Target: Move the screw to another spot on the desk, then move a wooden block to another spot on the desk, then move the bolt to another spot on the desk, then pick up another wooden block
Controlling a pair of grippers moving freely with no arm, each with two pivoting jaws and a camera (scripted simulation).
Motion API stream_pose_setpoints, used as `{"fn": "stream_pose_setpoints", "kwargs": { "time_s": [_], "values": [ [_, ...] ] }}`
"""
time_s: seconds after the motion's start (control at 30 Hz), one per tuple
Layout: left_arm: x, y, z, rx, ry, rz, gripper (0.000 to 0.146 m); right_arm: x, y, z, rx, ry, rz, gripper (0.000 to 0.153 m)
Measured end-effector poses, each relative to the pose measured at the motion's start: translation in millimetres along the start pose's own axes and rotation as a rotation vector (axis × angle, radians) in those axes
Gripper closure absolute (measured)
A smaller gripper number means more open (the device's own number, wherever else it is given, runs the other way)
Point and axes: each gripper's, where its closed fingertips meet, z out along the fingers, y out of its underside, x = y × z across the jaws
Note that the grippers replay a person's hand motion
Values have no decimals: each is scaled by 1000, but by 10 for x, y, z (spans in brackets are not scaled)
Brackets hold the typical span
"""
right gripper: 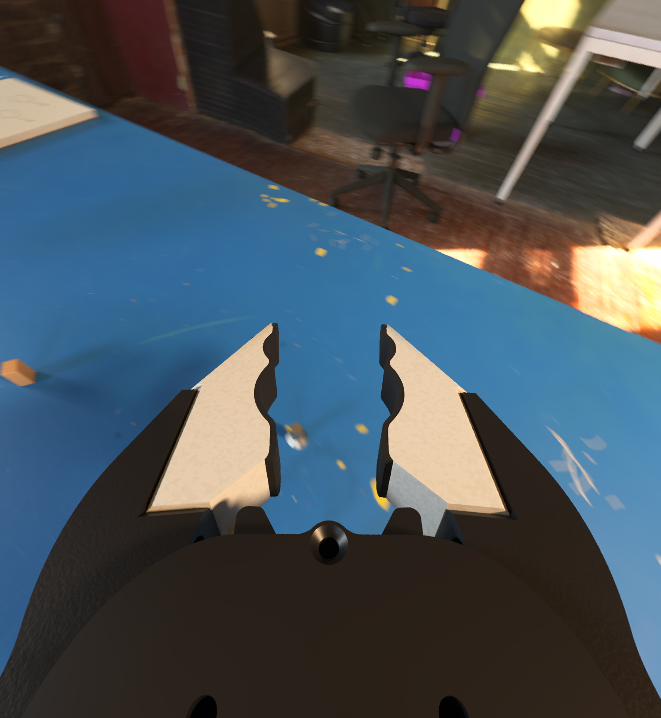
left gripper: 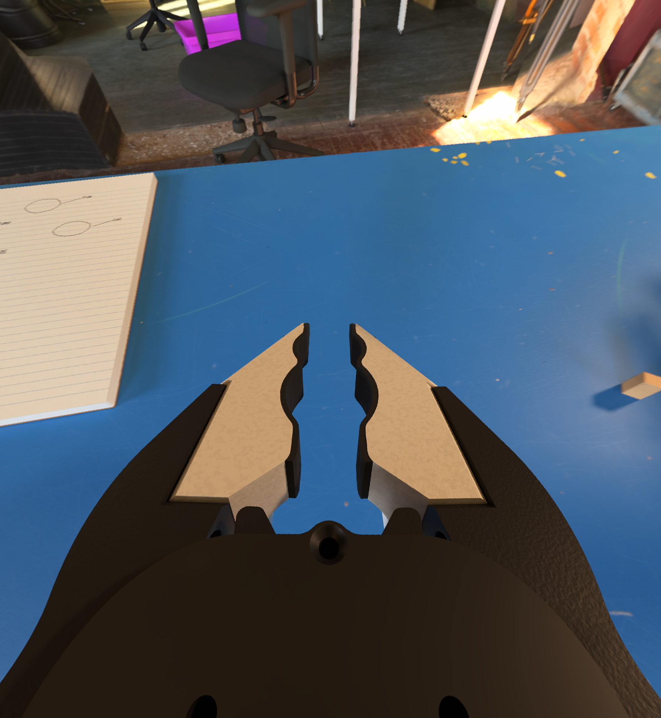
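Note:
A small wooden block (left gripper: 642, 385) lies on the blue desk (left gripper: 399, 241) to the far right of my left gripper (left gripper: 329, 326), which is open a little and empty above bare desk. The same block shows in the right wrist view (right gripper: 17, 372), far left of my right gripper (right gripper: 329, 327). My right gripper is open and empty. A small shiny metal piece (right gripper: 296, 438), blurred, lies on the desk (right gripper: 127, 241) below the gap between its fingers, nearer the left finger. I cannot tell if it is the screw or the bolt.
A lined notepad (left gripper: 49, 287) lies on the desk at the left; it also shows in the right wrist view (right gripper: 18, 112). Yellow and pale chips (right gripper: 321, 251) are scattered near the far edge. An office chair (left gripper: 251, 77) stands on the floor beyond the desk.

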Motion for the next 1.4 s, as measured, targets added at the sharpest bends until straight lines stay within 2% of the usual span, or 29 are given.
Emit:
{"fn": "stream_pose_setpoints", "kwargs": {
  "time_s": [0.07,0.13,0.23,0.33,0.37,0.47,0.6,0.7,0.8,0.93,1.07,1.17,1.3,1.4],
  "values": [
    [77,-36,-18,9,27,-15,126,282,133,-305,-18,89,68,100],
    [174,-72,-37,14,47,-16,126,366,328,-553,-64,100,134,96],
    [382,-128,-46,14,79,-11,126,200,527,-780,-115,68,155,97],
    [678,-213,-50,26,154,-45,126,-65,470,-950,-58,95,101,119],
    [782,-238,-50,30,183,-60,126,-154,490,-966,-57,92,102,120],
    [1058,-289,-32,42,258,-91,126,-290,780,-908,-198,39,117,105],
    [1186,-285,62,31,265,-62,126,-195,1112,-867,-302,77,114,100],
    [1152,-270,137,0,248,-36,126,-153,1207,-870,-320,90,119,98],
    [1166,-282,208,-22,274,-52,126,-121,1206,-862,-288,96,145,98],
    [1293,-300,326,-43,326,-64,126,-218,1047,-638,-243,-4,173,97],
    [1411,-279,411,-46,349,-35,126,-218,833,-214,-284,-103,77,106],
    [1415,-259,413,-39,341,0,126,-195,814,48,-365,-177,-24,110],
    [1326,-293,387,-17,308,48,126,-204,889,200,-444,-229,-155,119],
    [1291,-318,367,-3,315,37,126,-207,945,235,-475,-260,-167,123]
  ]
}}
